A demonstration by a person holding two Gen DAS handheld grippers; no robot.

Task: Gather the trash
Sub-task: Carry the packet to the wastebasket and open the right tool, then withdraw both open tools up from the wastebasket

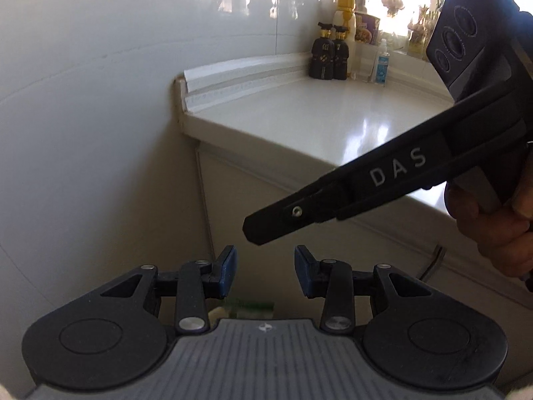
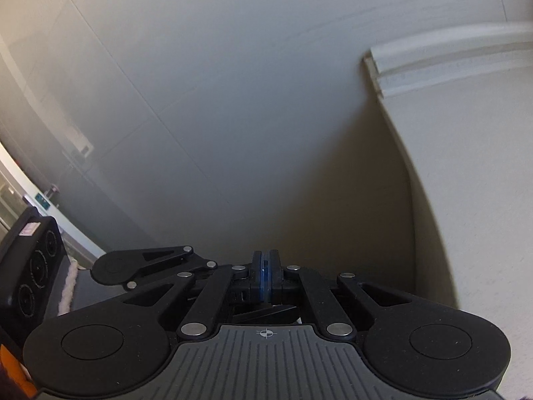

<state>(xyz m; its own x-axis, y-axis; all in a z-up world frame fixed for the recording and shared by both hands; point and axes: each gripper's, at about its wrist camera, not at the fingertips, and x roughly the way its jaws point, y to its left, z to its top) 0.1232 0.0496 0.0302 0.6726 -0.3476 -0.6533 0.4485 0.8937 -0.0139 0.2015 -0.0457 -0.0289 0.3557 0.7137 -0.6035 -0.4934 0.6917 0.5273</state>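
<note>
Blue rubber pads line my left gripper (image 1: 265,275), and its jaws stand partly apart with nothing between them; I see only the cupboard front through the gap. Just below the pads, half hidden behind the gripper's grey body, a pale scrap with a green edge (image 1: 245,307) peeks out. It may be trash, but I cannot make out what it is or what it lies on.

My right gripper (image 2: 265,275) has its blue pads pressed flat together, empty as far as I can see. From the left wrist camera I also see it side-on, its closed black tip hanging just above and ahead of my left jaws, with the hand (image 1: 493,223) on its grip cut off at the right edge.

Beyond that, a glossy white counter (image 1: 319,123) juts from a pale wall (image 1: 83,116). At its far end stand two dark bottles (image 1: 329,56), a yellow-capped bottle (image 1: 344,16) and a small clear spray bottle (image 1: 382,63), all backlit by a bright window and hard to read.

The right wrist view shows mostly bare wall, the counter's end, and a blurred white ledge at the left edge.
</note>
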